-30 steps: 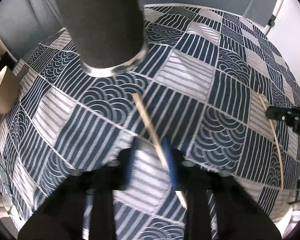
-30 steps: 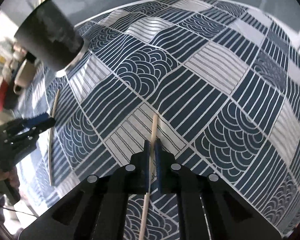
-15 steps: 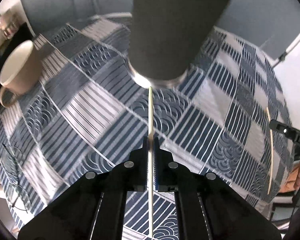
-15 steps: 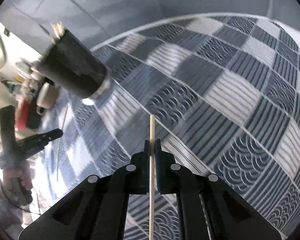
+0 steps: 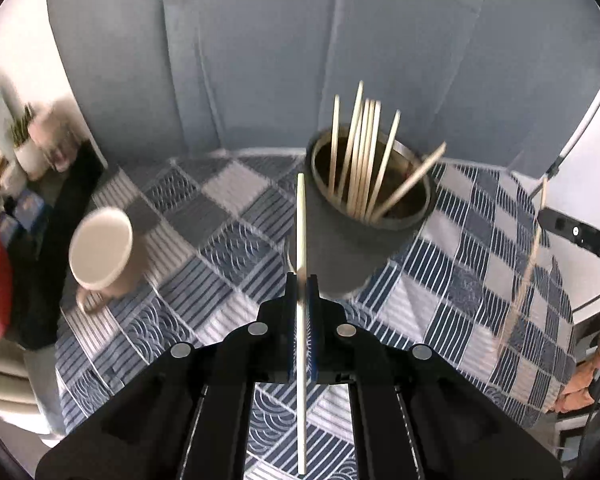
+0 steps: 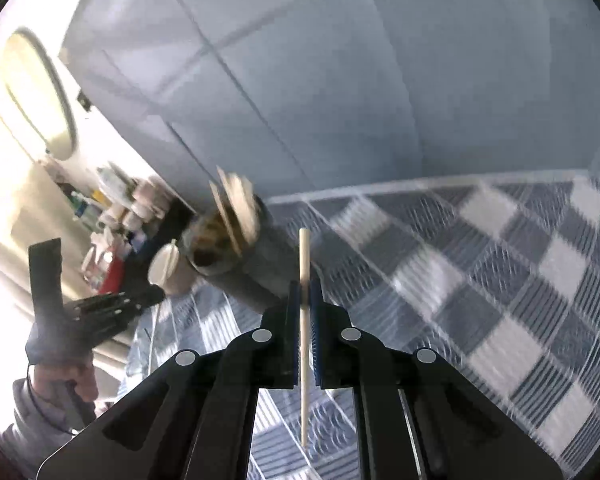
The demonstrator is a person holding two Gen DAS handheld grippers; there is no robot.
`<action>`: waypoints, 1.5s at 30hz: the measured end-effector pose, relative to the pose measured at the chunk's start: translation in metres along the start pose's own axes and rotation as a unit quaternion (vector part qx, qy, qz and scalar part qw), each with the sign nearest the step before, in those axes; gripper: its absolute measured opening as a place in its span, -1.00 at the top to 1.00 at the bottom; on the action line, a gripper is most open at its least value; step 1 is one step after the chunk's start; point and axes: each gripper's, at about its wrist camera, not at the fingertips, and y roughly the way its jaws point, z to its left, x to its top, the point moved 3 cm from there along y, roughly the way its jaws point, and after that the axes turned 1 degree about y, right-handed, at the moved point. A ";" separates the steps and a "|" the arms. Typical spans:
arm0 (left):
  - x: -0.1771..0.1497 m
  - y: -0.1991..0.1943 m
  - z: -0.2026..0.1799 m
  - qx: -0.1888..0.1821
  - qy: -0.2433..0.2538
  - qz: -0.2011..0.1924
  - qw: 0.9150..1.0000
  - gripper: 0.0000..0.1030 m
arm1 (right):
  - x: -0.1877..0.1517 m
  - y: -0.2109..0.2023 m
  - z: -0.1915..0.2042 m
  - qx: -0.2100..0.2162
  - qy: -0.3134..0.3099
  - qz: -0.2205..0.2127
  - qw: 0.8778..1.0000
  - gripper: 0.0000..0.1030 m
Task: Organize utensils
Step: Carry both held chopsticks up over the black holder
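A dark cylindrical holder (image 5: 364,236) with several wooden chopsticks stands on the patterned blue-and-white tablecloth (image 5: 228,240). My left gripper (image 5: 301,280) is shut on a chopstick (image 5: 300,220) and holds it raised, its tip just left of the holder's rim. My right gripper (image 6: 305,286) is shut on another chopstick (image 6: 304,256), raised above the cloth to the right of the holder (image 6: 240,268). The right gripper and its chopstick (image 5: 528,272) show at the right edge of the left wrist view. The left gripper (image 6: 100,308) shows at the left of the right wrist view.
A beige mug (image 5: 104,256) stands on the cloth left of the holder. A grey sofa back (image 5: 300,60) rises behind the table. Cluttered shelves with bottles (image 6: 116,216) stand at the far left.
Both grippers have lifted their chopsticks off the cloth and tilted up. The holder's open top has come into view ahead of the left gripper.
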 end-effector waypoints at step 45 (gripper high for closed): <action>0.126 0.039 -0.024 -0.145 -0.006 -0.155 0.977 0.91 | 0.074 0.091 0.082 -0.021 -0.141 0.043 0.989 0.91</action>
